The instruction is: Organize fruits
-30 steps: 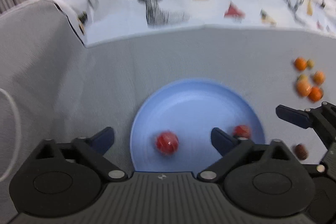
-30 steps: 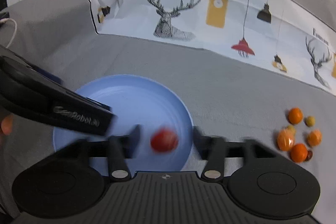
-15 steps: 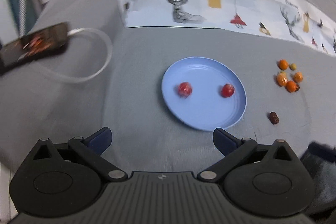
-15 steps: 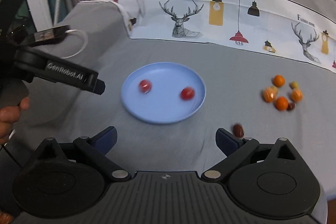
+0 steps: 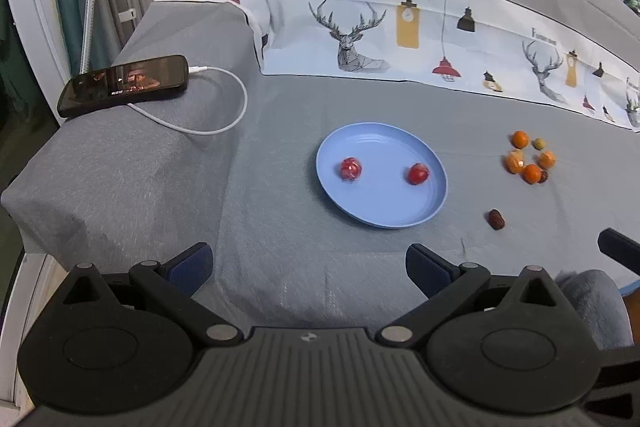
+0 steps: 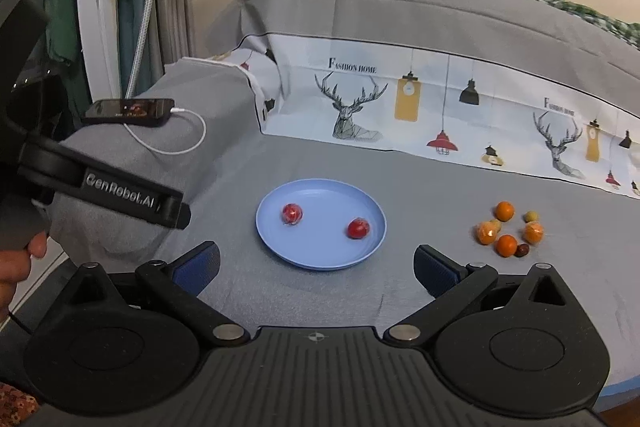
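A blue plate [image 5: 384,215] lies on the grey cloth with two red fruits on it, one at its left [image 5: 351,169] and one at its right [image 5: 418,174]. The plate [image 6: 320,255] and both red fruits [image 6: 292,213] [image 6: 358,228] also show in the right wrist view. A cluster of small orange fruits [image 5: 530,161] [image 6: 506,229] lies to the right of the plate. A dark brown fruit [image 5: 496,219] lies alone in front of the cluster. My left gripper [image 5: 308,267] is open and empty, well back from the plate. My right gripper [image 6: 316,269] is open and empty, also pulled back.
A phone [image 5: 124,83] with a white cable [image 5: 224,107] lies on the raised grey cushion at the left. A printed deer cloth [image 5: 400,39] runs along the back. The left gripper's body [image 6: 100,187] crosses the left of the right wrist view.
Both grippers have pulled back and up from the plate. One second ago they hovered over it; now the whole plate and both red fruits lie far ahead.
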